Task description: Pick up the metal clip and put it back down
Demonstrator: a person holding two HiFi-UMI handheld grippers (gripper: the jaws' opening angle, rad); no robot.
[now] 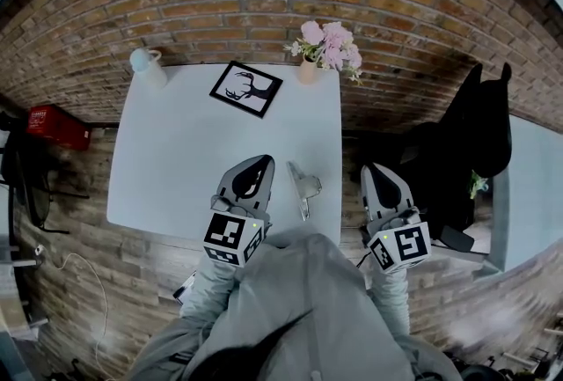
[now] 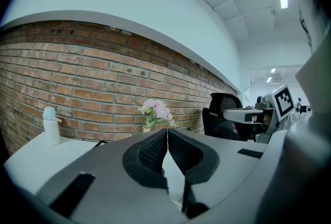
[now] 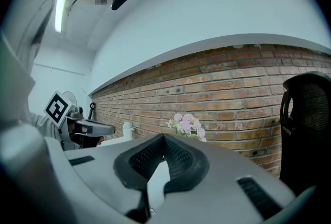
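The metal clip [image 1: 304, 186] lies on the white table [image 1: 176, 159] near its front right corner, with nothing holding it. My left gripper [image 1: 262, 163] hovers just left of the clip with its jaws shut and empty. My right gripper [image 1: 375, 170] is right of the clip, past the table's right edge, also shut and empty. In the left gripper view the left gripper [image 2: 167, 133] has its pads pressed together, and the right gripper [image 3: 164, 137] shows the same in its own view. Both gripper views are level with the brick wall, and the clip shows in neither.
At the table's far edge stand a framed deer picture [image 1: 246, 89], a vase of pink flowers [image 1: 324, 49] and a white bottle [image 1: 145, 62]. A black office chair [image 1: 471, 142] stands right of the table. A red box [image 1: 57, 126] lies on the floor at the left.
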